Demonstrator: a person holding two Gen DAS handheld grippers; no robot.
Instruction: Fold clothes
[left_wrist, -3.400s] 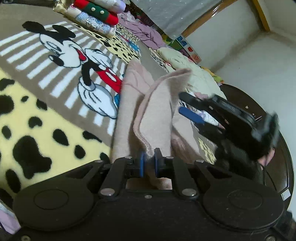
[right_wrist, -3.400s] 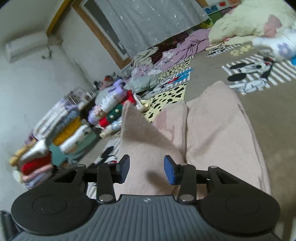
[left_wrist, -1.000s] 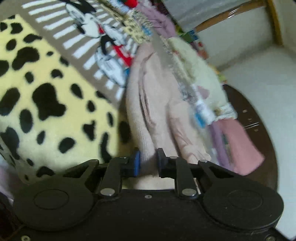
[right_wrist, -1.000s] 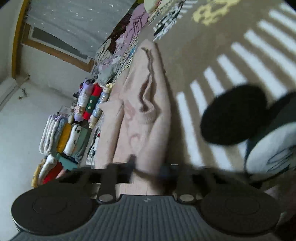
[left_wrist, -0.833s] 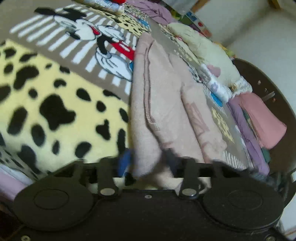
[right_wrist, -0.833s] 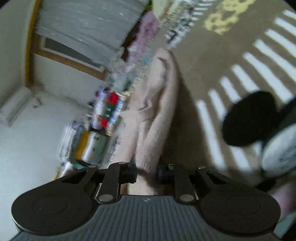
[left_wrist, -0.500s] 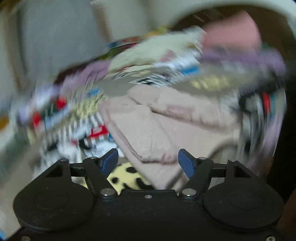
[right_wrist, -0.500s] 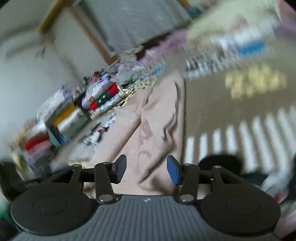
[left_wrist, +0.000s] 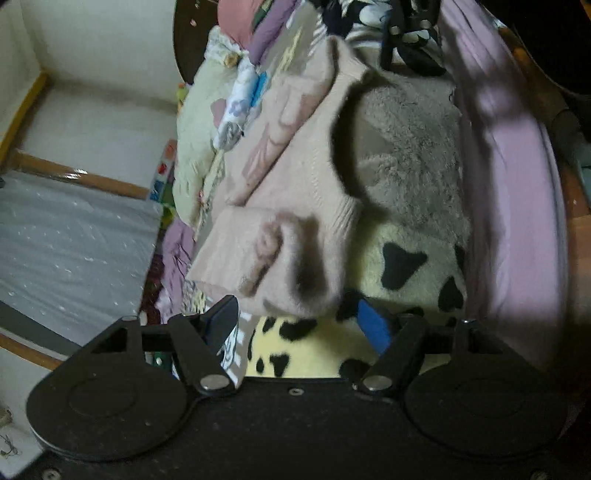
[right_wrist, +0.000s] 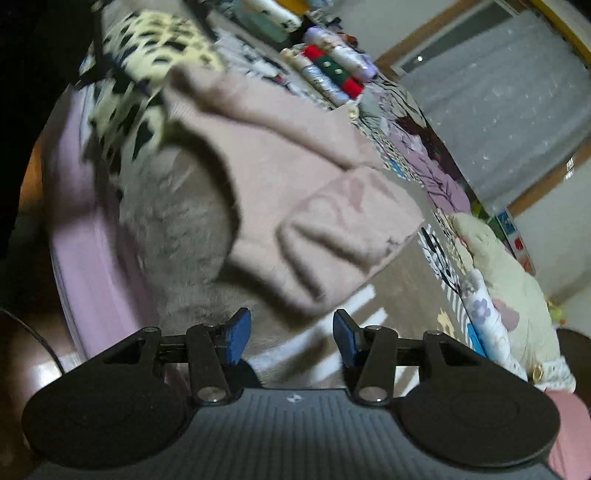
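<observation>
Both of my hand-held grippers hover with jaws apart, holding nothing: the left hand-held gripper (left_wrist: 297, 325) just short of the folded fuzzy pale-pink sweater (left_wrist: 291, 206), the right hand-held gripper (right_wrist: 291, 338) near its opposite end. I see the sweater (right_wrist: 295, 192) lying folded on the plush cartoon-print blanket (left_wrist: 406, 162) covering the bed.

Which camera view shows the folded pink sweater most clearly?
The left wrist view: the pink sweater fills the middle, fairly sharp, with its ribbed hem and folded layers visible. In the right wrist view the same sweater is smeared by motion blur, so only its folded outline is readable.
</observation>
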